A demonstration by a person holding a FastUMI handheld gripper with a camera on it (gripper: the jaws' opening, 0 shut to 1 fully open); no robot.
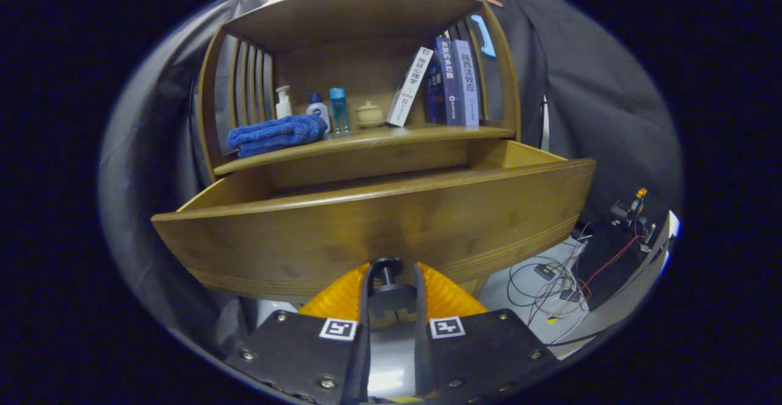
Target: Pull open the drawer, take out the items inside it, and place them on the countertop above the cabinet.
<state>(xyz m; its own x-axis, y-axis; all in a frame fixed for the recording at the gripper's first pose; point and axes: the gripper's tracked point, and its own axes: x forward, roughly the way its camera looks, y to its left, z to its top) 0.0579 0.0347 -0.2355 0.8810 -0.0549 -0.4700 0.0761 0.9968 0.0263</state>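
Note:
A wooden cabinet has its drawer (379, 222) pulled out toward me. The tall front panel hides whatever lies inside; I can see just the inner side walls and back edge. My gripper (391, 280) is low against the drawer front, shut on the dark round drawer knob (386, 267), with one finger on each side of it. Above the drawer runs the countertop (421, 133), under an arched wooden hutch.
On the countertop lie a folded blue towel (275, 134), a white pump bottle (283, 102), two small bottles (330, 110), a small lidded jar (369, 113) and several books (443, 84). Loose cables (550, 283) and a small device (632, 212) lie on the floor to the right.

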